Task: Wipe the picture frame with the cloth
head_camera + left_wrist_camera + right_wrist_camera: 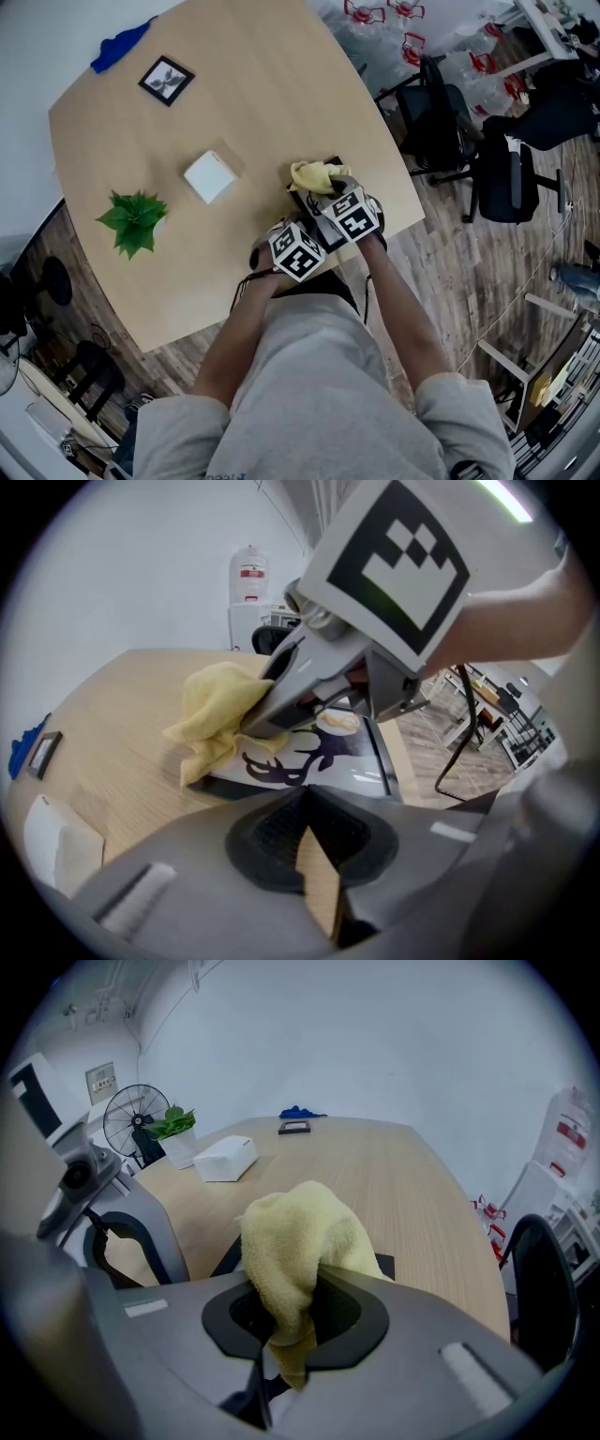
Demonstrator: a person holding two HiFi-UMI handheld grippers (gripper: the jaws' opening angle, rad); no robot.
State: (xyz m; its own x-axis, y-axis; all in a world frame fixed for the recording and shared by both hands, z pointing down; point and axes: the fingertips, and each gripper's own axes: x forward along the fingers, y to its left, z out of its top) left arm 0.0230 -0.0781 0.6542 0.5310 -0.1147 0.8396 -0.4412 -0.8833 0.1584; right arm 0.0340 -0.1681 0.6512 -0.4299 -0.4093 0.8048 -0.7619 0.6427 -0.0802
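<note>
While right gripper (289,1314) clamps cloth (300,1232), picture frame (314,761) lies half-hidden; left gripper (306,808) — closed, empty.

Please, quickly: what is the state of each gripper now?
Left gripper: closed, nothing between its jaws.
Right gripper: closed on the yellow cloth.

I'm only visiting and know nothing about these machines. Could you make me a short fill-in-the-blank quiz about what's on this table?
1. The right gripper is shut on a ___ cloth.
2. The frame under the cloth lies ___ on the table.
3. Farther along the table stands a ___ box.
4. The plant has ___ leaves.

Missing words: yellow; flat; white; green.
</note>
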